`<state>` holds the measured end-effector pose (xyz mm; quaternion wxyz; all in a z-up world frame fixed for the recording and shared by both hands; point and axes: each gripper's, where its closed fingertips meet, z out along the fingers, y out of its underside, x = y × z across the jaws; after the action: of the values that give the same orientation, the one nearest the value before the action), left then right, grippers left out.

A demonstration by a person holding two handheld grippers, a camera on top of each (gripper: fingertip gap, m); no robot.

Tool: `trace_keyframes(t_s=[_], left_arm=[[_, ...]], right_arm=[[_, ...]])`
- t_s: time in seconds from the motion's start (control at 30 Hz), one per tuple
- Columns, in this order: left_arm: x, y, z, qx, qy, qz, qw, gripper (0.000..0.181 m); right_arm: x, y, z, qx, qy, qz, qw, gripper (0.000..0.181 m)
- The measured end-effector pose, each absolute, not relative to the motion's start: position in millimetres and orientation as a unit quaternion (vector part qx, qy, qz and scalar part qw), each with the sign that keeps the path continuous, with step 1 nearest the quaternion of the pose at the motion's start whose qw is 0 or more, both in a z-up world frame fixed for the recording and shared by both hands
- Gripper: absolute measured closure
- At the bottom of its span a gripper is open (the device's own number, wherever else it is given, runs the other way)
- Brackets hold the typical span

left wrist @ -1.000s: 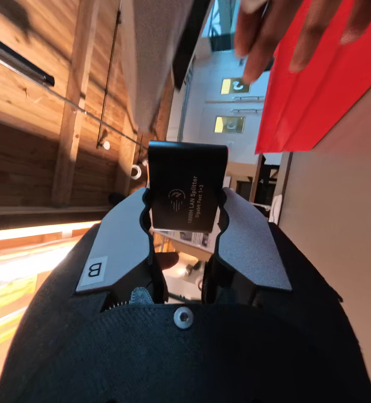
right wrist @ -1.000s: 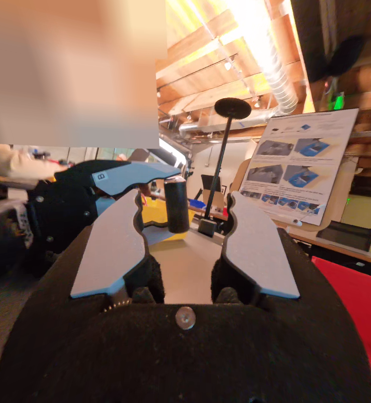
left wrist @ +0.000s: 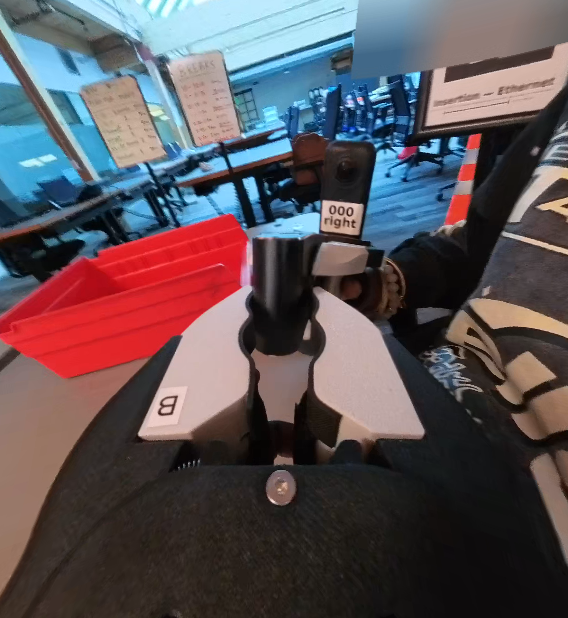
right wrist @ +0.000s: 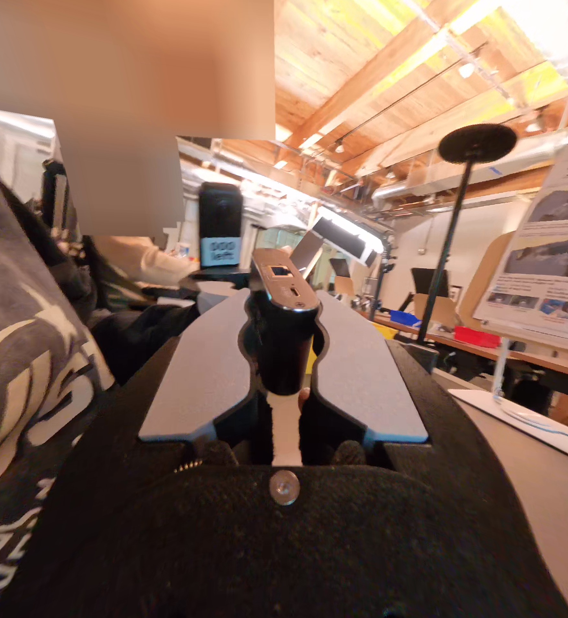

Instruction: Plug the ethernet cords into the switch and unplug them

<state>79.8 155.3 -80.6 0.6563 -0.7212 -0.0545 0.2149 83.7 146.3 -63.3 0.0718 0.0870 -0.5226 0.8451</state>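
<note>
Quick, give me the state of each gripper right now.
Left gripper: shut on the small black box-shaped switch.
Right gripper: shut on the same switch, its port end facing up.

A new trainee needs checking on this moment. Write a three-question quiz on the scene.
1. True or false: a cord is plugged into the port on the end face of the small black box-shaped switch.
2. Which are closed on the switch: the left tongs, the right tongs, or both? A) left only B) right only C) both
3. Fill in: the open plastic bin on the table, left of the switch in the left wrist view, is ____ in colour.

Key: 1 false, the port is empty; 2 C; 3 red.
</note>
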Motion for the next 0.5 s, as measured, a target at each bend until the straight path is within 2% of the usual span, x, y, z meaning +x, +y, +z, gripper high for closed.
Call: trace_keyframes(t_s=[0.1, 0.17, 0.23, 0.3, 0.33, 0.5], left_arm=[[63.9, 144.7, -62.8, -0.671, -0.066, 0.371, 0.639, 0.157], [49.5, 129.5, -53.7, -0.630, -0.085, 0.506, 0.583, 0.157], [40.2, 117.6, -51.5, -0.607, -0.081, 0.620, 0.490, 0.157], [38.6, 118.7, -55.8, -0.593, -0.032, 0.703, 0.392, 0.157], [38.7, 123.5, -60.9, -0.594, -0.016, 0.716, 0.367, 0.157], [42.1, 136.9, -69.9, -0.601, 0.007, 0.714, 0.358, 0.157]], right_arm=[[60.3, 155.0, -53.8, 0.023, -0.492, 0.865, 0.097, 0.137], [50.0, 156.0, -52.1, -0.015, -0.487, 0.868, 0.093, 0.115], [46.4, 148.0, -56.7, -0.041, -0.504, 0.859, 0.078, 0.091], [46.9, 139.5, -59.9, -0.057, -0.518, 0.851, 0.065, 0.077], [47.2, 137.8, -59.0, -0.063, -0.518, 0.850, 0.066, 0.075], [49.6, 131.3, -63.1, -0.060, -0.558, 0.823, 0.088, 0.080]])
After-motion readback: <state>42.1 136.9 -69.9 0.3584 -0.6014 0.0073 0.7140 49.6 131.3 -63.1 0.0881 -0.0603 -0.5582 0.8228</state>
